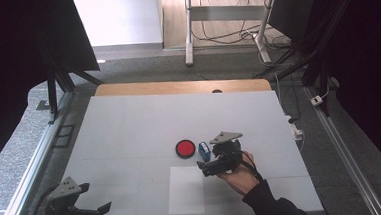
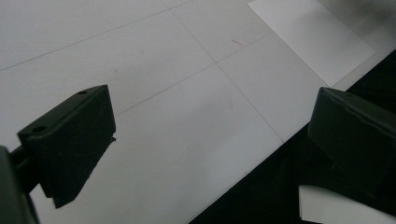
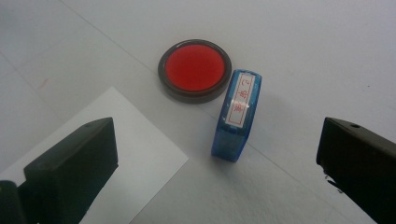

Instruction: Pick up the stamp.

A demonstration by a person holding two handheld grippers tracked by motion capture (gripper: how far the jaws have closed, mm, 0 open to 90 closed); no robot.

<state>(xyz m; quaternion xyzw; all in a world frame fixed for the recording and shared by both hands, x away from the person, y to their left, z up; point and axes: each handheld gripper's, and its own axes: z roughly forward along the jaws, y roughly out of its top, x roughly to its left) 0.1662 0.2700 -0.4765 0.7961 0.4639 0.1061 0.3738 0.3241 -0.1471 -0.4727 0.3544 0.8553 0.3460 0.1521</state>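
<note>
Your right gripper point(image 1: 208, 162): jaws spread wide with nothing between them, hovering just beside the blue stamp; the right gripper view looks down on it from close above.
Blue stamp point(image 3: 236, 114): lies on the table top, its long side with a white label and red characters facing up, one end touching the rim of the red ink pad.
Red ink pad point(image 3: 194, 69): round, dark rim, lid off, near the table's middle.
White paper sheet point(image 1: 186, 189): flat on the near part of the table, just beside the stamp.
Your left gripper point(image 1: 100, 209): jaws wide apart, holding nothing, over the near left edge.
Table top point(image 1: 130, 136): pale grey, crossed by thin seam lines, with a wooden strip along the far edge.
Room: grey carpet, black curtains on both sides, a desk frame and loose cables beyond.
</note>
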